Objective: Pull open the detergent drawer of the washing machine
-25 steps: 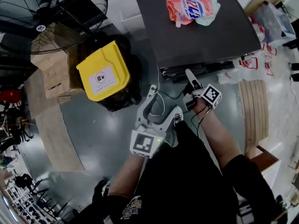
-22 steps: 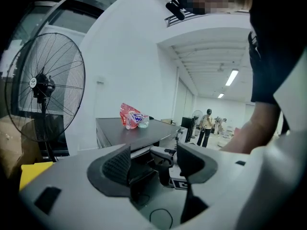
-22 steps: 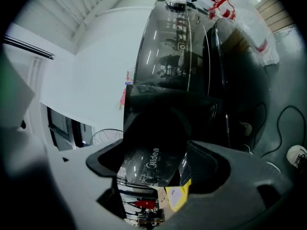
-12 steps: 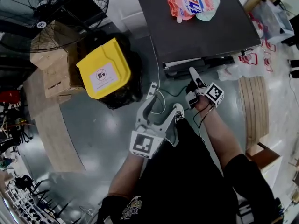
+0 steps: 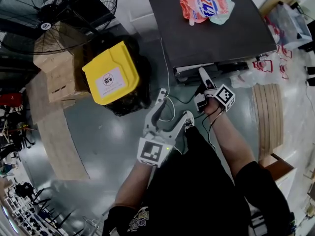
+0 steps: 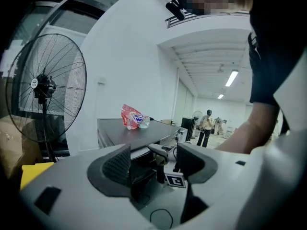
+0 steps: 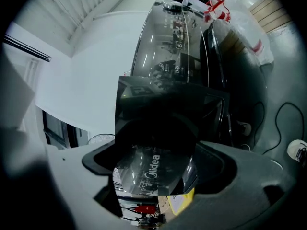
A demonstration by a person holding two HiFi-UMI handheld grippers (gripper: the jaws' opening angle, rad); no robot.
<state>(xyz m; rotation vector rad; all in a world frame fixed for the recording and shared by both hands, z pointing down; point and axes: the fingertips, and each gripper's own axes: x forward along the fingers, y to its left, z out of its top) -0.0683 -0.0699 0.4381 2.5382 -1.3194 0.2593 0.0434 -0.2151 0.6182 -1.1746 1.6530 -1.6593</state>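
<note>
The dark grey washing machine (image 5: 211, 33) stands at the top of the head view with a red detergent pouch (image 5: 204, 6) on its lid. Its detergent drawer (image 5: 194, 69) sticks out a little at the front left corner. My right gripper (image 5: 200, 86) is at that drawer. In the right gripper view the glossy drawer front (image 7: 148, 169) lies between the jaws of the right gripper (image 7: 160, 150), which are opening and stand apart from it. My left gripper (image 5: 174, 104) hangs open in mid-air nearer me, with nothing between the jaws of the left gripper (image 6: 153, 164).
A black bin with a yellow lid (image 5: 110, 73) stands left of the machine, with cardboard boxes (image 5: 56, 75) and a big floor fan (image 5: 49, 14) beyond it. A cable (image 5: 172, 107) trails on the floor. Plastic bags (image 5: 266, 65) and a wooden pallet (image 5: 268, 117) lie at the right.
A pale strip along the drawer's side shows more now, so the drawer has come out slightly. Both grippers stay about where they were.
</note>
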